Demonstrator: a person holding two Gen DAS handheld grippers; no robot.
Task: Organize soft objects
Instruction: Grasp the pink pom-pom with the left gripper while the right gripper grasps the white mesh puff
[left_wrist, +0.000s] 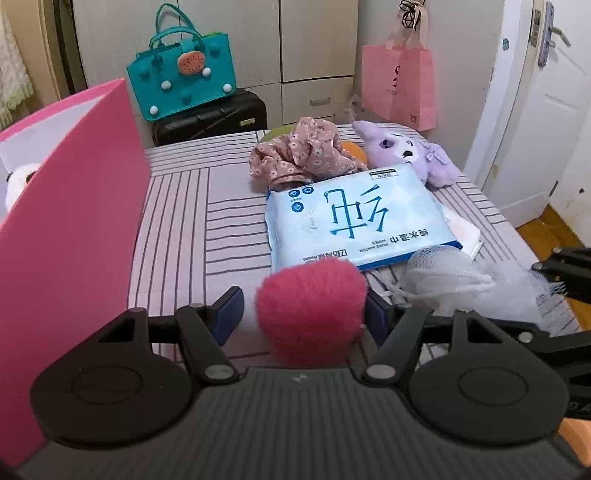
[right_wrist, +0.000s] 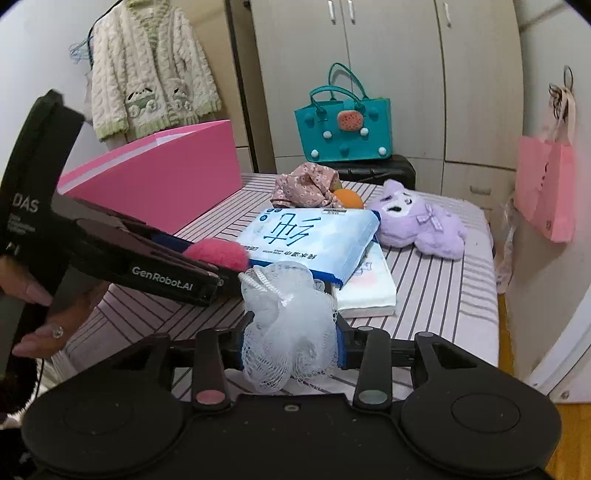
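Observation:
A pink fluffy pom-pom (left_wrist: 312, 310) sits between the fingers of my left gripper (left_wrist: 303, 312). The right pad touches it and a narrow gap shows at the left pad, so the gripper is open around it. From the right wrist view the pom-pom (right_wrist: 216, 253) is at the tip of the left gripper (right_wrist: 221, 273). My right gripper (right_wrist: 293, 339) is shut on a white mesh bath pouf (right_wrist: 288, 317), which bulges above and below the pads. The pouf (left_wrist: 454, 284) lies right of the pom-pom.
On the striped bed (left_wrist: 184, 229) lie a blue wipes pack (left_wrist: 354, 218), a floral cloth (left_wrist: 303, 155), a purple plush (left_wrist: 406, 155) and a tissue pack (right_wrist: 369, 291). An open pink box (left_wrist: 74, 221) stands at the left. A teal bag (left_wrist: 181, 77) sits on a black suitcase (left_wrist: 210, 118).

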